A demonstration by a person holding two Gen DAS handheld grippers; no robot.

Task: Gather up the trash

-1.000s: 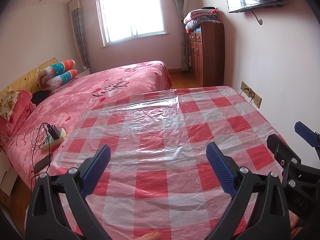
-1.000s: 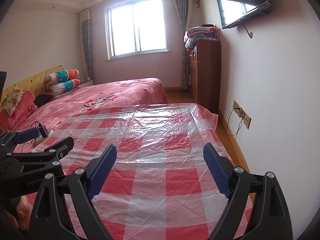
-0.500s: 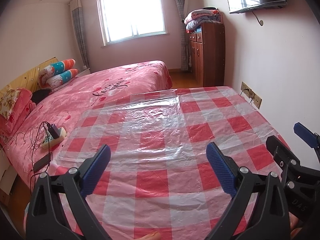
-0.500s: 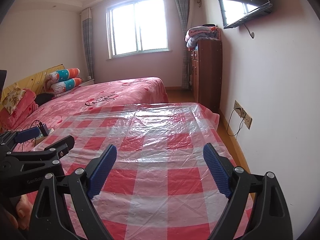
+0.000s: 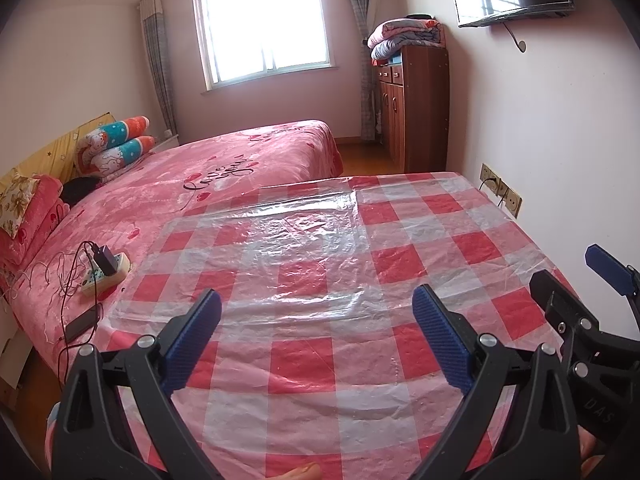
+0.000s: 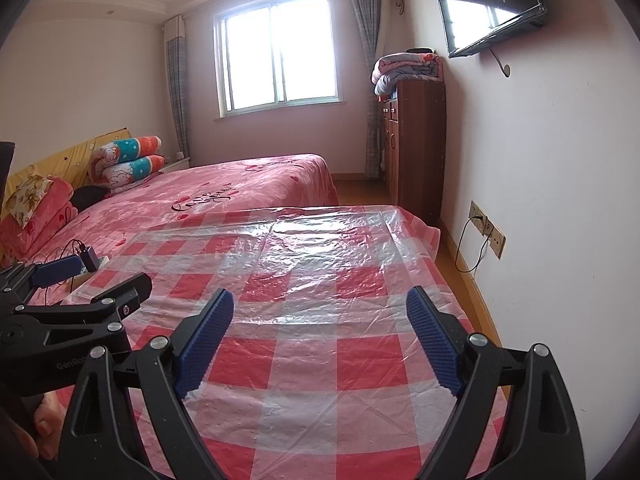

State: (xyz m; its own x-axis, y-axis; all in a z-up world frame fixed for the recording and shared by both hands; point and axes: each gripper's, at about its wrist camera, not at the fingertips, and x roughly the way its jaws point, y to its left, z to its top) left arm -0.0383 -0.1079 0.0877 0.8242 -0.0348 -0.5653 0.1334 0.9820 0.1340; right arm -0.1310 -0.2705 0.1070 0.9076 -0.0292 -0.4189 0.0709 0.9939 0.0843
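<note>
1. the bed (image 5: 248, 184) fills the far and left side of both views. it is soft ground, so anything light on it would sink into the cover if i pushed down.
2. the plastic sheet (image 5: 320, 272), red-and-white check, lies spread flat right below me, with some wrinkles and a clear glossy layer in the middle. it is the only thing here i would guess to be the trash, though i cannot be sure. no wrapper, bottle or scrap shows anywhere on it.
3. i judge the sheet thin, very light, limp and slippery. it would slide and bunch up, not lift flat. a pinch on a raised crease or the near edge looks best, taking a fold thick enough not to slip out.
4. my left claw (image 5: 316, 332) is spread wide, nothing between the pads, hovering over the sheet's near part.
5. my right claw (image 6: 320, 336) is likewise wide apart and empty, just beside the left, over the same sheet.
6. the power strip (image 5: 106, 274) and a phone (image 5: 82, 323) lie on the bed beside the sheet's left edge, with loose cables. not trash, and easy to snag.
</note>
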